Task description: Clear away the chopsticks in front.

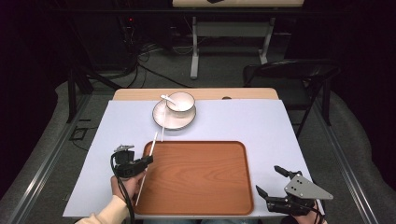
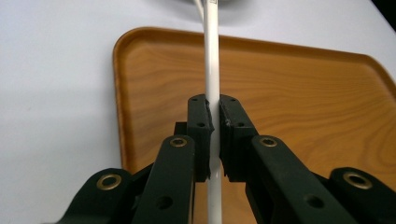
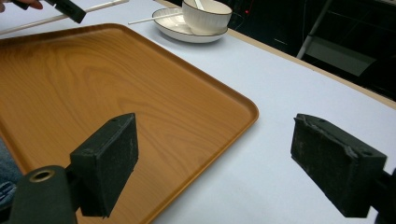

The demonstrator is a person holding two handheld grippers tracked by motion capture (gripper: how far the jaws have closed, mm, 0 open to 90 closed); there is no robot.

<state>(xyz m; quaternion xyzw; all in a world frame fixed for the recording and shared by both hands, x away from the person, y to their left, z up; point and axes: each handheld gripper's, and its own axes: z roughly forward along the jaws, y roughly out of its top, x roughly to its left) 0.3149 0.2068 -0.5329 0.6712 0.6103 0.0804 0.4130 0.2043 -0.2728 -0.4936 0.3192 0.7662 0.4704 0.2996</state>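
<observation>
The left gripper (image 2: 215, 116) is clenched on 1 white chopstick (image 2: 211, 56), held over the left edge of the wooden tray (image 1: 196, 175). The right gripper (image 1: 271, 179) hangs released, jaws wide apart, just off the tray's right front corner. Beyond the tray's far edge, a bowl (image 1: 180, 103) with a spoon (image 1: 168, 99) sits on a plate (image 1: 163, 116); another chopstick (image 1: 164, 127) leans on that plate.

I see a black metal folding chair (image 1: 299, 74) at upper right and a white-legged wooden desk (image 1: 194, 46) farther back (black cables (image 1: 154, 49) trail over grey carpet (image 1: 224, 79) to its left).
</observation>
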